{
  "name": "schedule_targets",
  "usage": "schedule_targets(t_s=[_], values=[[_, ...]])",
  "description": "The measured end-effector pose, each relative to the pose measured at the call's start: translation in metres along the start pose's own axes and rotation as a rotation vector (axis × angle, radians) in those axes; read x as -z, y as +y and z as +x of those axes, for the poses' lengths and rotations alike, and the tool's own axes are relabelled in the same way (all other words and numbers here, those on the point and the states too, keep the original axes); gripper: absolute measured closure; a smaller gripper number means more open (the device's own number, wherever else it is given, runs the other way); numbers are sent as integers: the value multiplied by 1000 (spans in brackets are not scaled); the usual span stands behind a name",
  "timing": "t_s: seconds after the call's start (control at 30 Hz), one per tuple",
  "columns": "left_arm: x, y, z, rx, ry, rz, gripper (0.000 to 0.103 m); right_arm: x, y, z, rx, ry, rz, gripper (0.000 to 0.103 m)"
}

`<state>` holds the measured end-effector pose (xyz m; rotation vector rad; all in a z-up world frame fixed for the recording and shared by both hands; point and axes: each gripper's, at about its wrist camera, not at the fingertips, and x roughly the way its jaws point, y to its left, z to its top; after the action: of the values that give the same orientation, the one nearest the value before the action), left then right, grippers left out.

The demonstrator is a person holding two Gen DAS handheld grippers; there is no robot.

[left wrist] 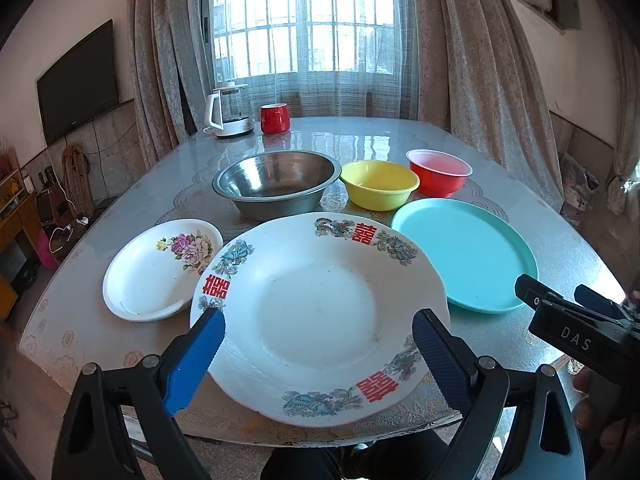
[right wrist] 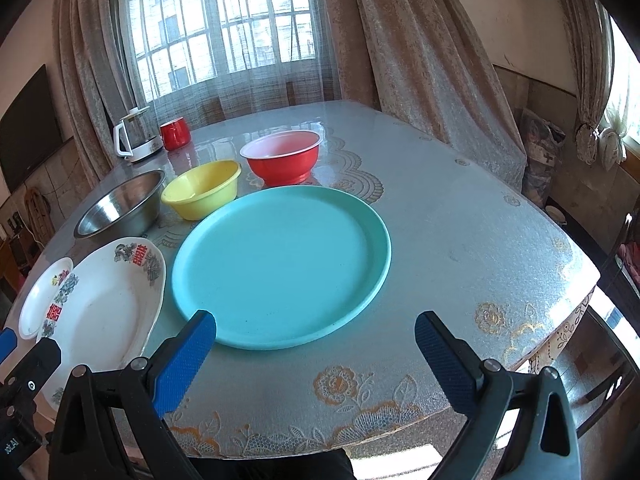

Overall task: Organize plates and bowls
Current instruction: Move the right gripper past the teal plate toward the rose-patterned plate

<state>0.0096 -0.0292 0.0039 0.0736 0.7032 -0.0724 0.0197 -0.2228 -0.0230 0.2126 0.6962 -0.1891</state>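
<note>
A large white plate (left wrist: 320, 312) with red characters and blue flowers lies at the table's near edge, under my open left gripper (left wrist: 320, 320), whose blue fingers hover at either side of it. Left of it sits a small white flowered plate (left wrist: 160, 272). A turquoise plate (left wrist: 468, 252) lies to the right. Behind them stand a steel bowl (left wrist: 276, 180), a yellow bowl (left wrist: 378, 188) and a red bowl (left wrist: 438, 172). In the right wrist view my right gripper (right wrist: 316, 324) hangs open above the near rim of the turquoise plate (right wrist: 284, 264), holding nothing.
A white kettle (left wrist: 230, 112) and a red mug (left wrist: 275, 118) stand at the table's far left corner. The table (right wrist: 460, 240) carries a patterned glossy cover, with bare surface to the right of the turquoise plate. Curtains and a window lie beyond; a dark TV (left wrist: 78, 80) hangs on the left wall.
</note>
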Motion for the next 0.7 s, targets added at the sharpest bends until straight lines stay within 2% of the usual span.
schedule_targets(t_s=[0.27,0.33,0.43,0.53,0.6,0.63,0.7], values=[[-8,-13,12,43,2,23,8,-14,-24,17,-10,27,27,1],[-10,-17,16,57,2,41,10,-18,-29,23,-22,41,31,4],[-16,-23,23,102,21,76,17,-24,-38,32,-37,56,31,18],[-27,-27,30,172,32,95,32,-30,-48,43,-42,80,31,34],[-37,-29,36,227,51,95,43,-34,-54,52,-41,102,38,49],[-43,-31,40,258,63,94,53,-36,-57,57,-36,111,41,52],[-55,-34,48,293,84,101,59,-39,-63,66,-23,128,44,61]])
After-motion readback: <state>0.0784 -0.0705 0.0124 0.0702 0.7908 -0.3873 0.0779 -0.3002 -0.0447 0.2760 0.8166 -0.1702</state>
